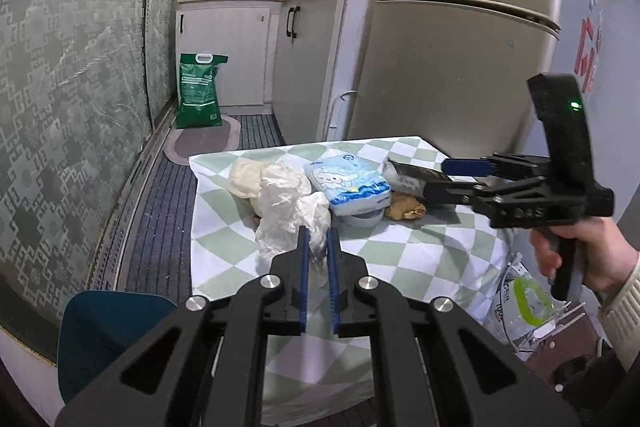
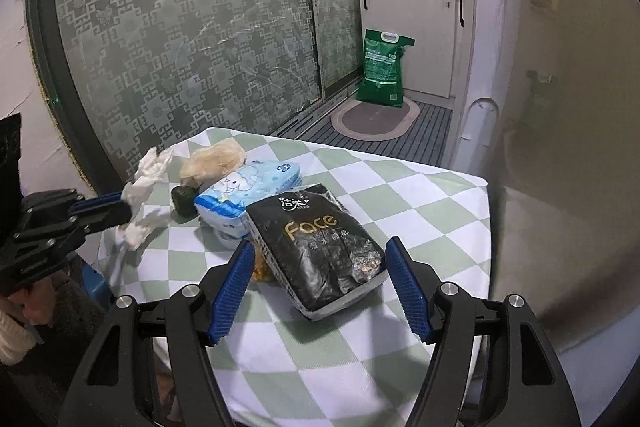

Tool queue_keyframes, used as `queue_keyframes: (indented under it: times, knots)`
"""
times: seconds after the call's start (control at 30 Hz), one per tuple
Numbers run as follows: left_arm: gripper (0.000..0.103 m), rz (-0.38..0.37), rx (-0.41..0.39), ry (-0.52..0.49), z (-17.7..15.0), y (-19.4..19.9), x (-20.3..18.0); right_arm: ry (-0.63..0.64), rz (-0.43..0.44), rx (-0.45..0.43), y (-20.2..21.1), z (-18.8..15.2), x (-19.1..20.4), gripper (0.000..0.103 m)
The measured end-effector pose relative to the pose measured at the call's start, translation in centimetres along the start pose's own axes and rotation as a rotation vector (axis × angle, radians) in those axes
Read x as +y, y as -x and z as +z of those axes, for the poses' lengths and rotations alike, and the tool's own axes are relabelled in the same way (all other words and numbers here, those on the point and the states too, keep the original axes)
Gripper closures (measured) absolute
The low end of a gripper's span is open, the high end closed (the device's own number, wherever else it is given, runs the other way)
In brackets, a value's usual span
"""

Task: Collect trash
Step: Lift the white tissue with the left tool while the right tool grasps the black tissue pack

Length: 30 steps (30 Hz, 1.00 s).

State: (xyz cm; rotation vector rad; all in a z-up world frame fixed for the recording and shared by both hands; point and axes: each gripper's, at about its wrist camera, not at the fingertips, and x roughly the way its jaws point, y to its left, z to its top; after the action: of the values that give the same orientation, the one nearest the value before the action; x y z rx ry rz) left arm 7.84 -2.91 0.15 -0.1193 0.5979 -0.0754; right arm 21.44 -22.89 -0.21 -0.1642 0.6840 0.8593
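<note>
Left hand-held gripper (image 1: 317,233) pinches crumpled white tissue (image 1: 288,211); right hand-held gripper (image 2: 320,255) spread around black pack (image 2: 320,251).

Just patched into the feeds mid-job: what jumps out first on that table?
The left gripper is shut on a crumpled white tissue near the left edge of the checkered tablecloth. The right gripper hangs open around the near end of a black tissue pack, which leans on a blue tissue pack mid-table.
</note>
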Motion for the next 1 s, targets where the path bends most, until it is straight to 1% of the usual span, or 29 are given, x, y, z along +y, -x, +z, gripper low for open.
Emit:
queue_keyframes:
  times: [0.13,0.23,0.3,0.33,0.47,0.57,0.63,0.7,0.77,0.9,1.0]
  knots:
    - [0.093,-0.036,-0.017,0.002,0.0,0.7,0.0,-0.027,0.019,-0.004,-0.5,0.2,-0.6,0.027]
    - [0.093,-0.041,-0.016,0.003,0.0,0.9,0.3,-0.04,0.016,-0.006,-0.8,0.3,-0.7,0.026]
    - [0.093,-0.039,-0.01,0.005,-0.1,0.9,0.6,-0.032,0.008,0.003,-1.0,0.3,-0.5,0.02]
    - [0.093,-0.04,-0.011,0.007,-0.1,0.9,0.7,-0.026,0.0,0.007,-1.2,0.4,-0.3,0.019]
    - [0.093,-0.051,-0.027,0.017,-0.1,1.6,1.2,-0.054,-0.002,0.024,-2.0,0.5,-0.7,0.019]
    - [0.093,-0.059,-0.029,0.021,0.0,1.8,1.5,-0.079,0.017,0.028,-2.4,0.5,-1.0,0.019]
    - [0.093,-0.058,-0.028,0.021,0.0,1.8,1.5,-0.094,0.04,0.025,-2.5,0.5,-1.0,0.028]
    - [0.093,-0.062,-0.028,0.023,-0.1,2.0,1.8,-0.093,0.057,0.026,-2.6,0.5,-0.9,0.041]
    - [0.093,-0.06,-0.029,0.027,-0.1,2.1,2.1,-0.074,0.056,0.03,-2.5,0.6,-0.3,0.048]
    - [0.093,-0.056,-0.04,0.043,-0.1,2.6,2.8,-0.041,0.016,0.019,-1.6,1.0,0.6,0.057]
    - [0.093,-0.054,-0.051,0.052,-0.1,3.2,3.4,-0.025,-0.016,0.024,-1.1,1.2,1.0,0.062]
